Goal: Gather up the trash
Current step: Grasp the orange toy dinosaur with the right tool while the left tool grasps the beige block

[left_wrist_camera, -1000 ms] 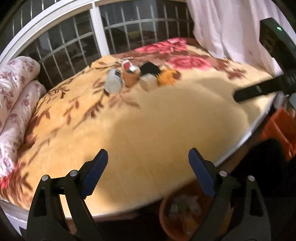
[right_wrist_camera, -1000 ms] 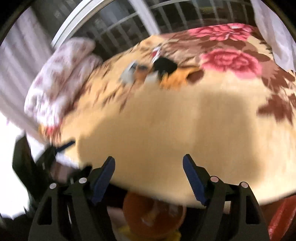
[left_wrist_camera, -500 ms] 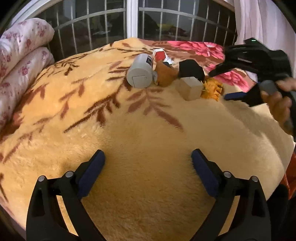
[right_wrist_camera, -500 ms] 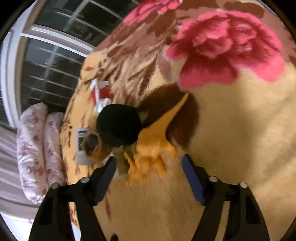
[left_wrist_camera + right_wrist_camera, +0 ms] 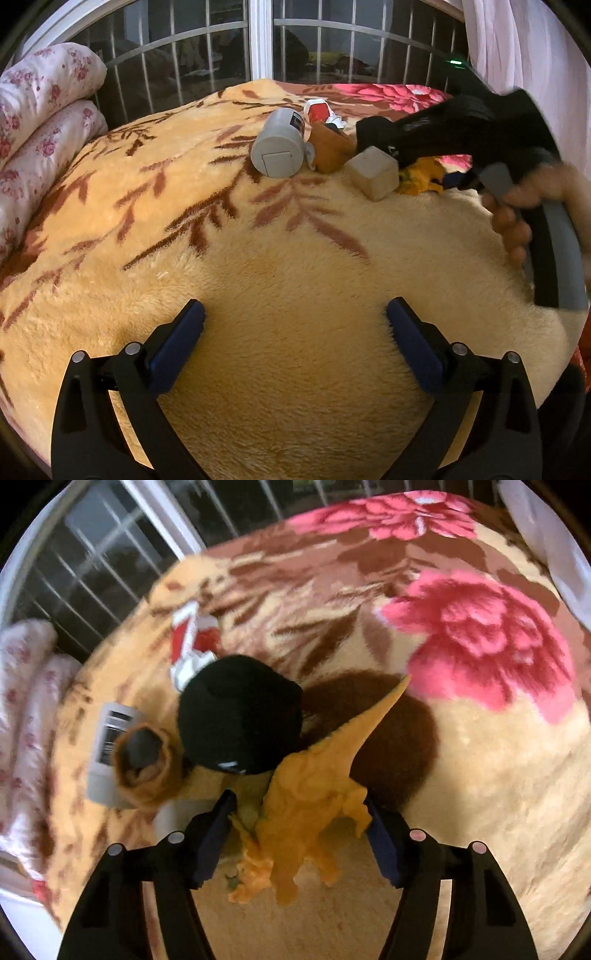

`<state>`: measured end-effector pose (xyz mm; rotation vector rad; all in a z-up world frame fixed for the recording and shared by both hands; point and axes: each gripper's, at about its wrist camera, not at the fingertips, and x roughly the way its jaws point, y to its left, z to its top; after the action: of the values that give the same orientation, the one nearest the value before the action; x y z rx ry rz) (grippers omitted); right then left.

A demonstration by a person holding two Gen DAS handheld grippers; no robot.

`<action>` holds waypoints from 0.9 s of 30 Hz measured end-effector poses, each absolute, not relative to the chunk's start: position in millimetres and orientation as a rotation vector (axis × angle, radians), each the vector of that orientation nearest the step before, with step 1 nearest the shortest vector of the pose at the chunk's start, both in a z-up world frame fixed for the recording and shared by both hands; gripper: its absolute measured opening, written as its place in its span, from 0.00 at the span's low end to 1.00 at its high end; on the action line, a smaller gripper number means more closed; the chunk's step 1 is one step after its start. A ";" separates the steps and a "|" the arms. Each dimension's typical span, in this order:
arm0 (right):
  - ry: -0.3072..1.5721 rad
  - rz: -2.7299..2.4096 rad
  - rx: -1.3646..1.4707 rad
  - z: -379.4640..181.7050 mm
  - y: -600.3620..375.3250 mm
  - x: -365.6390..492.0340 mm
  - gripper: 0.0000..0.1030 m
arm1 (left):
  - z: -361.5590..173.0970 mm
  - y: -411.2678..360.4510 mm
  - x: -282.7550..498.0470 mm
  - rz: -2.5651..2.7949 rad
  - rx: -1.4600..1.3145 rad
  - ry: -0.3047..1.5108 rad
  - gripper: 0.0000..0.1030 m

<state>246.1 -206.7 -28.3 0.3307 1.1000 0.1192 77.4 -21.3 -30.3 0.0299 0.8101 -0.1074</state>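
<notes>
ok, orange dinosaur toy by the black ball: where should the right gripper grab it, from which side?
Across the torso, coming from above. The orange dinosaur toy lies on the blanket with its body already between the right gripper pads; the tail tapers thin toward the black ball, and the legs are thin and splayed.

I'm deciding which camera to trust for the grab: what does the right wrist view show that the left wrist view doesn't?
Only the right wrist view shows the right gripper straddling the orange toy dinosaur, with its whole body and tail visible; whether the pads press it I cannot tell. Only the left wrist view shows the open, empty left gripper, the beige block and the hand holding the other tool. Both show the grey canister, black pouch and floral blanket.
</notes>
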 end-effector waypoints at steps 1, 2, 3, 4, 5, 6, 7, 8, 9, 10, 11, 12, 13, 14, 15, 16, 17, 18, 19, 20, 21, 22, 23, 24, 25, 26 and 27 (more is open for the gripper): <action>1.078 0.151 0.387 -25.6 -217.0 234.7 0.64 | -30.3 -21.1 77.8 -0.107 0.027 0.812 0.93; 1.064 0.178 0.420 -21.8 -225.1 226.5 0.64 | -30.2 -21.4 77.9 -0.106 0.029 0.813 0.93; 1.045 0.202 0.443 -18.1 -230.4 217.8 0.64 | -30.0 -22.0 78.0 -0.104 0.031 0.815 0.93; 1.029 0.219 0.455 -15.8 -234.6 212.3 0.64 | -30.1 -22.0 78.6 -0.102 0.030 0.817 0.93; 1.013 0.237 0.462 -12.3 -239.8 203.3 0.64 | -30.0 -22.2 79.1 -0.100 0.029 0.820 0.93; 1.001 0.251 0.464 -9.2 -245.3 194.0 0.64 | -29.7 -22.5 79.6 -0.097 0.029 0.825 0.93; 0.983 0.265 0.463 -5.0 -253.0 180.6 0.64 | -28.6 -23.0 80.7 -0.092 0.027 0.834 0.93; 0.967 0.275 0.458 -1.5 -257.7 170.1 0.64 | -27.5 -23.2 82.3 -0.086 0.022 0.845 0.93; 0.944 0.288 0.448 3.0 -266.7 153.4 0.64 | -25.2 -24.1 84.4 -0.081 0.014 0.859 0.93; 0.925 0.291 0.435 7.2 -269.9 143.6 0.64 | -23.5 -24.9 86.4 -0.080 0.006 0.866 0.93; 0.904 0.290 0.415 11.0 -274.3 131.5 0.64 | -21.1 -26.8 89.7 -0.089 -0.005 0.875 0.93; 0.882 0.287 0.393 13.9 -276.9 123.5 0.64 | -19.0 -29.3 93.5 -0.106 -0.017 0.882 0.93; 0.852 0.277 0.366 16.8 -283.2 108.6 0.64 | -16.7 -34.0 99.6 -0.124 -0.028 0.893 0.93; 0.832 0.269 0.349 18.7 -287.3 99.1 0.64 | -15.2 -39.5 105.2 -0.136 -0.034 0.901 0.93; 0.815 0.261 0.338 20.4 -289.7 92.2 0.64 | -14.1 -45.9 111.0 -0.150 -0.037 0.908 0.93; 0.798 0.258 0.328 22.1 -294.7 81.2 0.64 | -11.9 -56.1 120.2 -0.164 -0.037 0.914 0.93; 0.780 0.251 0.324 23.6 -300.0 70.7 0.64 | -9.7 -65.4 129.1 -0.160 -0.037 0.913 0.93; 0.771 0.245 0.322 24.1 -302.1 66.1 0.64 | -7.6 -74.1 136.8 -0.153 -0.039 0.907 0.93; 0.759 0.239 0.319 24.6 -303.9 62.2 0.64 | -6.3 -81.5 142.1 -0.148 -0.040 0.904 0.93; 0.748 0.234 0.316 25.6 -307.6 55.0 0.64 | -5.7 -89.1 149.6 -0.138 -0.042 0.906 0.93; 0.740 0.229 0.313 26.4 -309.7 49.8 0.64 | -6.4 -98.2 161.1 -0.118 -0.050 0.914 0.93; 0.734 0.224 0.306 27.3 -311.5 44.9 0.64 | -7.2 -102.1 169.1 -0.105 -0.059 0.918 0.93; 0.728 0.222 0.299 28.3 -313.4 40.4 0.64 | -7.7 -107.9 179.4 -0.085 -0.068 0.922 0.93; 0.723 0.222 0.295 28.5 -314.4 37.5 0.64 | -10.7 -113.2 192.1 -0.049 -0.075 0.926 0.92; 0.721 0.225 0.289 28.5 -314.5 35.2 0.64 | -14.1 -115.9 201.0 -0.027 -0.079 0.932 0.90; 0.720 0.227 0.287 28.0 -313.9 34.8 0.64 | -19.5 -117.1 208.9 -0.016 -0.083 0.950 0.67; 0.719 0.228 0.286 27.8 -313.6 33.5 0.64 | -28.4 -116.8 216.7 -0.023 -0.097 0.991 0.37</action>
<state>33.5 -313.6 27.8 0.2855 0.7190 0.2276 216.7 -116.8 -28.4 -0.0974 0.9911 -0.0232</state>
